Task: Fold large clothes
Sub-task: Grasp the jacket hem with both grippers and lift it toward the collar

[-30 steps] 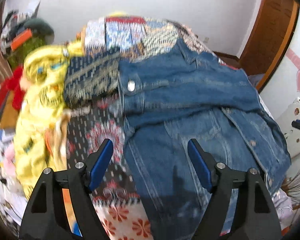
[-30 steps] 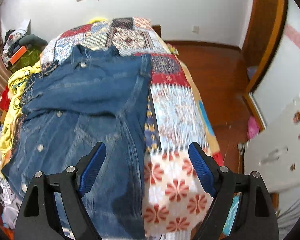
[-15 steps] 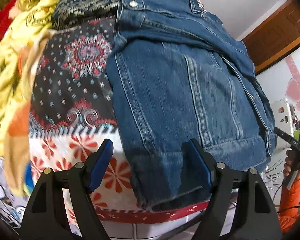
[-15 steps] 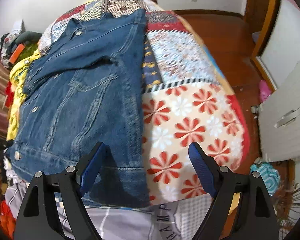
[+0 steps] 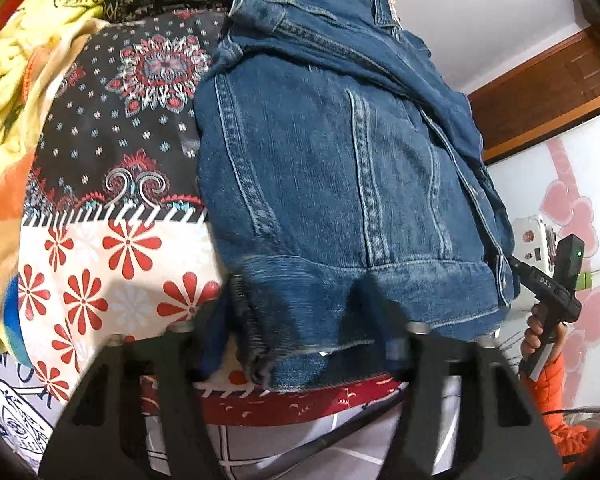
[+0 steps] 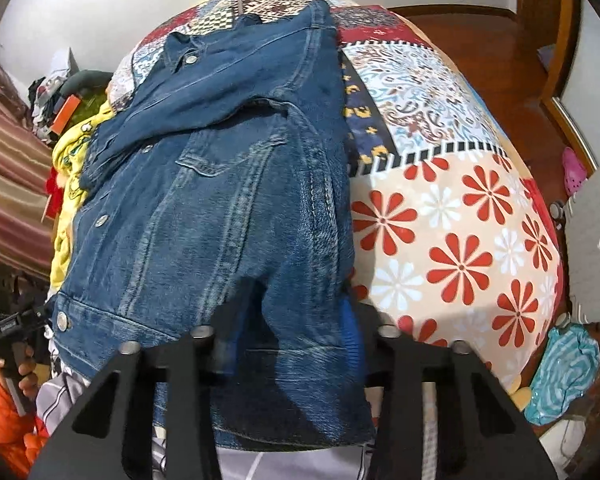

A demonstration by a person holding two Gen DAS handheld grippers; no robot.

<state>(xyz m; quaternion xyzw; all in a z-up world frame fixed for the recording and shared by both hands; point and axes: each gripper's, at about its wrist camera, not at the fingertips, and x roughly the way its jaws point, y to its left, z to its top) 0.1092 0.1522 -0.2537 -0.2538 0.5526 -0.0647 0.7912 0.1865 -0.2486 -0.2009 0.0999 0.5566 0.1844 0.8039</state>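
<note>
1. In the left wrist view, a heap of yellow cloth (image 5: 28,60) lies at ten o'clock on the patchwork bedspread (image 5: 112,248), clear of the grippers.
2. The denim jacket (image 5: 332,168) lies spread over the bed's middle, its hem hanging over the near edge at six o'clock.
3. The left gripper (image 5: 296,320) has just been closing; its jaws pinch the jacket's left hem corner, cloth bunched between them.
4. At four o'clock, a hand in an orange sleeve (image 5: 540,332) holds the other tool.
5. In the right wrist view, the right gripper (image 6: 288,336) has just been closing and is clamped on the jacket's right hem corner.
6. A teal cloth (image 6: 564,372) lies on the floor at four o'clock.
</note>
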